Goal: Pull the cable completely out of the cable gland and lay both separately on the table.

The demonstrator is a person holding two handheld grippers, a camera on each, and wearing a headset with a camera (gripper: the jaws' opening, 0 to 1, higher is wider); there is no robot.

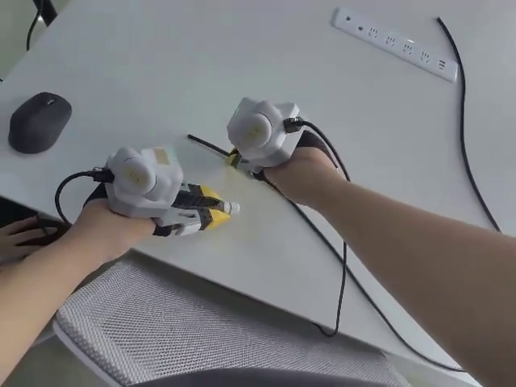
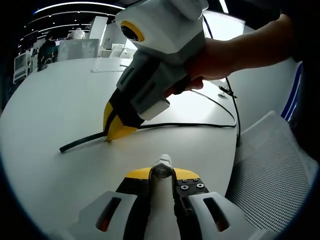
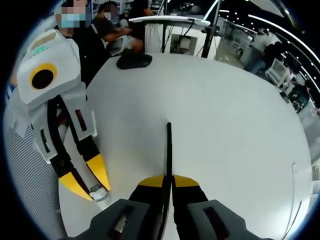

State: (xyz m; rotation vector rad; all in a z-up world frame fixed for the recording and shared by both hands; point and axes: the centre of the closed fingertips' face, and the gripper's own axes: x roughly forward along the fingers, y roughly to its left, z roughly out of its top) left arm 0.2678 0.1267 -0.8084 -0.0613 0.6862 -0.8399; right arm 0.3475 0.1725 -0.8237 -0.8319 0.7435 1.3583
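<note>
Over table (image 1: 201, 48) | left gripper (image 2: 162, 174) pinches cable gland (image 2: 163, 164), mostly hidden | right gripper (image 3: 168, 181) clamps cable (image 3: 168, 147)

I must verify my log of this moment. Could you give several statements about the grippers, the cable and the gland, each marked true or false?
1. The left gripper is shut on the cable gland. True.
2. The black cable passes through the cable gland. False: the two are apart, one in each gripper.
3. The right gripper is open. False: it is shut on the black cable.
4. A power strip lies on the table. True.
</note>
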